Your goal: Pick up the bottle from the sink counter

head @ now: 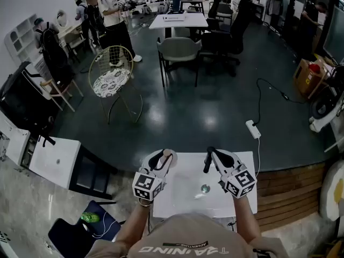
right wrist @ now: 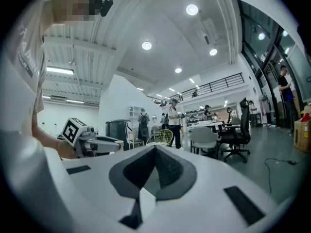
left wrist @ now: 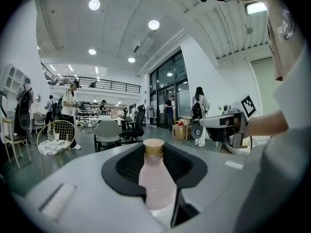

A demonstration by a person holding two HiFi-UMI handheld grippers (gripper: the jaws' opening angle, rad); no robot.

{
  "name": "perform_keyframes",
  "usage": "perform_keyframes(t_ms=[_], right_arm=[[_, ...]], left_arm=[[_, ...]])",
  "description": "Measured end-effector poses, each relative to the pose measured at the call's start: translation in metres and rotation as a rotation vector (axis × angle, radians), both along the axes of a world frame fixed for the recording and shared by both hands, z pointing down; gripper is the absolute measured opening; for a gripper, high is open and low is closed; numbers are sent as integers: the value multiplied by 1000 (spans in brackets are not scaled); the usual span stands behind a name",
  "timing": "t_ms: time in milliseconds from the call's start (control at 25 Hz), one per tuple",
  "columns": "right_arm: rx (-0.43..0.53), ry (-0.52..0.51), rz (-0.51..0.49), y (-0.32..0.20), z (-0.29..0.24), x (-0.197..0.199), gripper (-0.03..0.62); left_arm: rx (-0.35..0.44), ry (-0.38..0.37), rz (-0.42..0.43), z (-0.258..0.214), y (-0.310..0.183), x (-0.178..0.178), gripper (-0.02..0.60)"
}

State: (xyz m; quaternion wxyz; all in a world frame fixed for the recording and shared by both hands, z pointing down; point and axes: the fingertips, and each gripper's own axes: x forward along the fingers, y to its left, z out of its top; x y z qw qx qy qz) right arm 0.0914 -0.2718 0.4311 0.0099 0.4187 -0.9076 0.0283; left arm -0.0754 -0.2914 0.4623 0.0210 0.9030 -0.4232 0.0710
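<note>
A pale pink bottle with a tan cap stands upright between the dark pads of my left gripper, which is shut on its body. In the head view the left gripper hangs over the left part of the white sink counter, and the bottle shows as a pale shape between its fingers. My right gripper is level with it over the counter's right part. Its jaws meet at the tip with nothing between them.
The basin's drain lies between the two grippers. A white cabinet stands to the left and a wire chair beyond it. A power strip and cable lie on the dark floor ahead. Tables, chairs and people are farther off.
</note>
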Motion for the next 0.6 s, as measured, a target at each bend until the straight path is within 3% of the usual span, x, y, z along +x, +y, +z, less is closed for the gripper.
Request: perform_keyframes(t_ms=[600], right_arm=[[13,27,50,-5,-5,0,11]], left_arm=[[-6,26,10,7,-14,-10,127]])
